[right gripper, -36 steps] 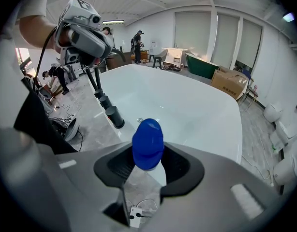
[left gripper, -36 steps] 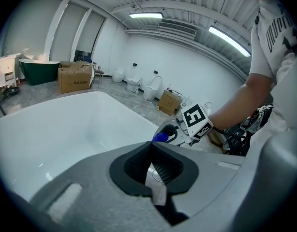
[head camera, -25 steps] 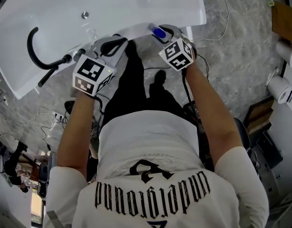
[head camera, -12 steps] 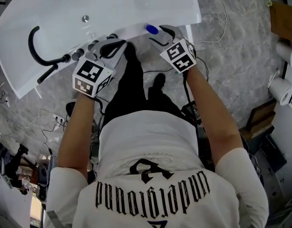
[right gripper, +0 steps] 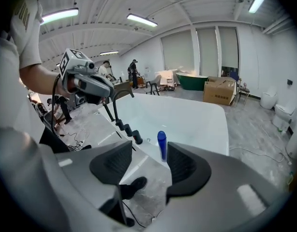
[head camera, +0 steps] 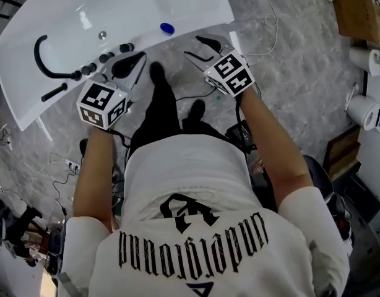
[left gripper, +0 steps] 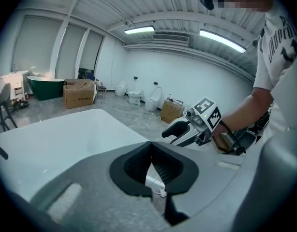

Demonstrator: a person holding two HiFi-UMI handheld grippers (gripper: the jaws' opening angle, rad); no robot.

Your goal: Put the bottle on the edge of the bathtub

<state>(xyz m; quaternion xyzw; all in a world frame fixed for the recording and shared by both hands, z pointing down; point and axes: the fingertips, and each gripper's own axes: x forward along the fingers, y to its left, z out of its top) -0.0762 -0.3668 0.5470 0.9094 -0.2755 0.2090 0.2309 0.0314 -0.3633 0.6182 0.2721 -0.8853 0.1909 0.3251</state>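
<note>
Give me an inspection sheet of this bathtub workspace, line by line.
Surface: white bathtub, grey marble floor around it.
Job's things: blue bottle upright on the bathtub's near edge.
Clutter: black tap fittings along the rim.
Grippers: left hand-held gripper shut, empty; right hand-held gripper jaws closing, nothing between them, apart from the bottle.
Cables: white cable on the floor.
Surroundings: cardboard box.

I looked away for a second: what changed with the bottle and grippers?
The right gripper let go of the blue bottle, now standing on the bathtub edge, and drew back; its jaws, now closing a little, hold nothing. The left gripper stayed shut.
</note>
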